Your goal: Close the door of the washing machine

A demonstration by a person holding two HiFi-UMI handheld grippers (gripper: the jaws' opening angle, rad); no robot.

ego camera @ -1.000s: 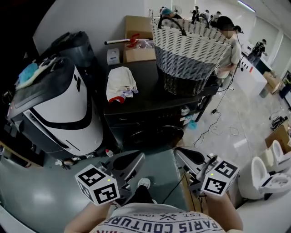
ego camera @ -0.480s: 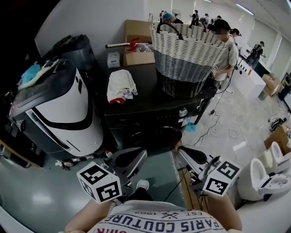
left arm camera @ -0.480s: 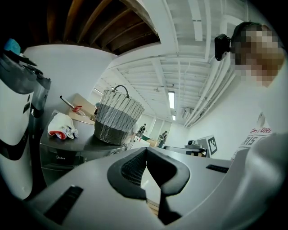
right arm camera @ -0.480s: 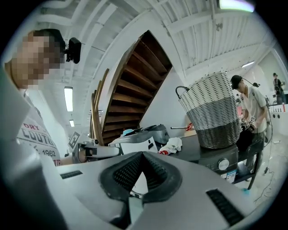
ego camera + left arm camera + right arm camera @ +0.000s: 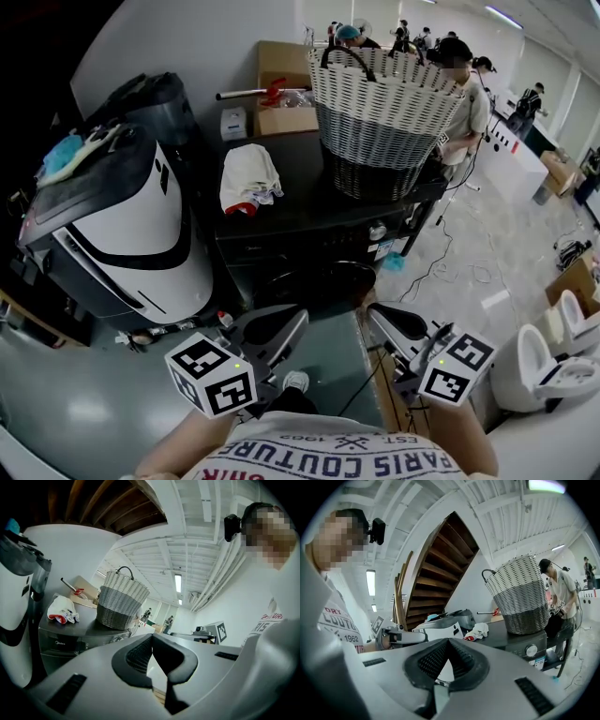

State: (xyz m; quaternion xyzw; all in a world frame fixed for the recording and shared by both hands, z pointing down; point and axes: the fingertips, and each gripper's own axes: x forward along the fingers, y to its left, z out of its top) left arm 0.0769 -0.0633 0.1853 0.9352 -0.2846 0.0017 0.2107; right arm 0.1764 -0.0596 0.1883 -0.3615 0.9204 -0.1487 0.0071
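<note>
Washing machine door [image 5: 317,279] dark, indistinct; basket [image 5: 380,112] contents hidden.

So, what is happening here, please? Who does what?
A person stands before a dark washing machine, one hand-held gripper in each hand. The left hand-held gripper and the right hand-held gripper both have jaws together, empty, and neither touches the machine. A woven laundry basket and a crumpled white cloth sit on top. The door is in shadow; I cannot tell if it is open.

washing machine [image 5: 305,192]: dark, smooth, slightly glossy top | basket [image 5: 394,103]: woven wicker, rough | towel [image 5: 248,173]: soft white cloth | box [image 5: 281,54]: matt cardboard | floor [image 5: 487,246]: pale, glossy
</note>
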